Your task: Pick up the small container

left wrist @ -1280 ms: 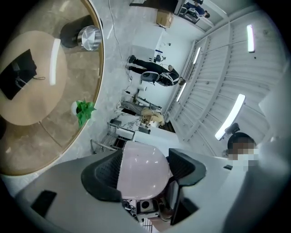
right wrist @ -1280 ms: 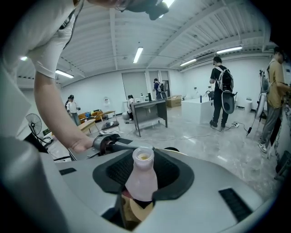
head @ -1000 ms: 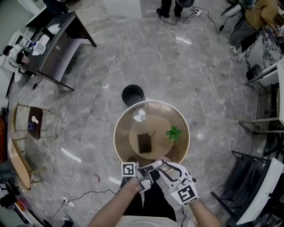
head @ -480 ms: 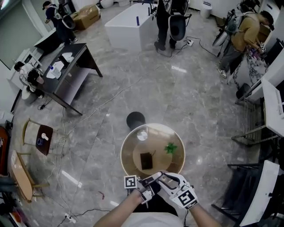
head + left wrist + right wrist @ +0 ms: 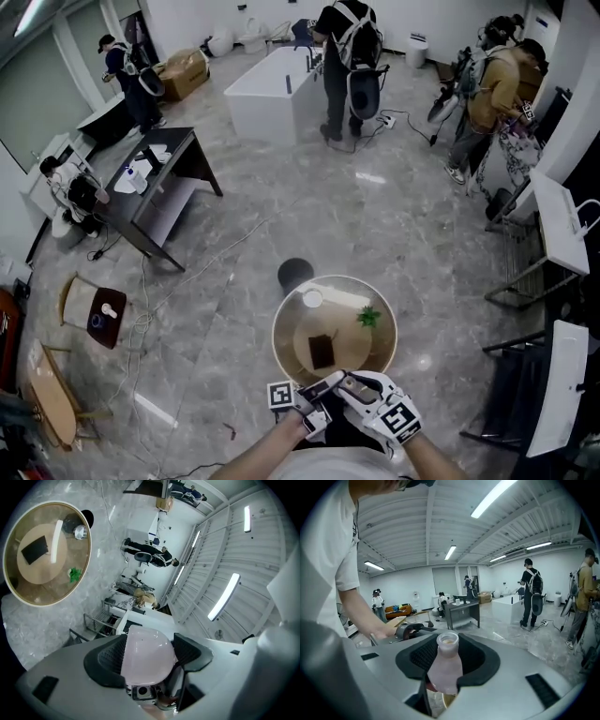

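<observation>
The left claw [image 5: 149,654] and the right claw [image 5: 445,662] both squeeze the small container [image 5: 445,667], a pale pink bottle. It sits between the two claws, up in the air, close in front of the person. If one claw pulls or lets go, the bottle may tip and fall. The round glass worktop [image 5: 380,347] is just ahead of the claws. The floor [image 5: 375,216] is hard grey stone. People [image 5: 342,56] stand far beyond.

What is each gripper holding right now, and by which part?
The right gripper clamps a small pale pink bottle round its body, open neck free. The left gripper grips a pale pink domed piece by its sides.
</observation>
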Demonstrator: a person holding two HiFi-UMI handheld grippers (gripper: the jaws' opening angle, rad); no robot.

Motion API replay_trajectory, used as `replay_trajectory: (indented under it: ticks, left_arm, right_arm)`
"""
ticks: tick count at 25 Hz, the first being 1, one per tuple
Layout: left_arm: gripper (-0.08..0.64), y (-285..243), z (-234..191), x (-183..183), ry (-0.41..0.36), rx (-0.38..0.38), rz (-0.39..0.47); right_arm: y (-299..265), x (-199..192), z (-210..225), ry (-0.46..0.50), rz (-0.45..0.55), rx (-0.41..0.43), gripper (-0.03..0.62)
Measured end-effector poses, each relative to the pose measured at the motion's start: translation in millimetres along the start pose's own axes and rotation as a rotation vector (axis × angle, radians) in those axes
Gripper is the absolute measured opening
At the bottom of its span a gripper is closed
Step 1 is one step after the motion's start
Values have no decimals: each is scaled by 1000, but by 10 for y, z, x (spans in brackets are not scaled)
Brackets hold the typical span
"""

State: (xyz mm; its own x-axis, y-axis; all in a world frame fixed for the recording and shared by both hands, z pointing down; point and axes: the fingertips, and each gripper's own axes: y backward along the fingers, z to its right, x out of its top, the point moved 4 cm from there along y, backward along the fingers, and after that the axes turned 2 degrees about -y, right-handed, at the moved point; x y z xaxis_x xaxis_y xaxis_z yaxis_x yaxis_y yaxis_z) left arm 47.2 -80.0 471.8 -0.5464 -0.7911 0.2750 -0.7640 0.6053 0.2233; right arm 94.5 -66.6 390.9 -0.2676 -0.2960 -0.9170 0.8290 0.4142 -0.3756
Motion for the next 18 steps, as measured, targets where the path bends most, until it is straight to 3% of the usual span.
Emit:
replay_trajectory:
  ticks: [9, 18]
  left_arm:
    - [328, 762, 329, -557, -21, 12, -53]
    - [327, 1249, 551, -1078, -25, 30, -101]
  right_arm:
    - [170, 76, -1008, -1, 29, -51, 150]
    - [422, 139, -1741, 6, 66, -109, 151]
